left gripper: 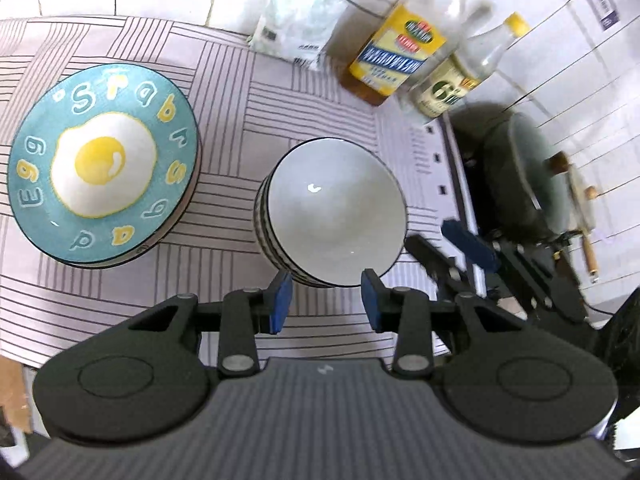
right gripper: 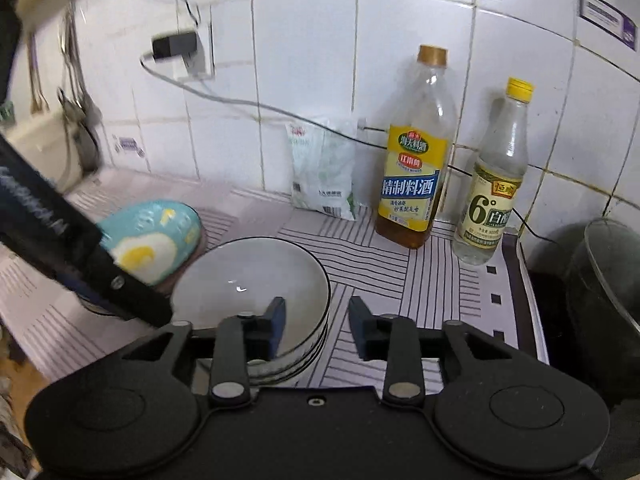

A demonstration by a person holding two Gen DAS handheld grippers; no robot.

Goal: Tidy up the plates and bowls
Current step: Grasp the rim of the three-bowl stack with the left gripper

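Note:
A stack of white bowls with striped sides stands on the striped cloth. To its left lies a stack of plates topped by a teal plate with a fried-egg picture. My left gripper is open just off the near rim of the bowls, touching nothing. My right gripper is open too; the right rim of the bowls lies between its jaws, and the pads are clear of it. In the left wrist view the right gripper shows beside the bowls. The teal plate is partly hidden behind the left gripper's arm.
A cooking wine bottle, a vinegar bottle and a white bag stand along the tiled wall. A dark pot sits on the stove to the right of the cloth. A charger with a cable hangs on the wall.

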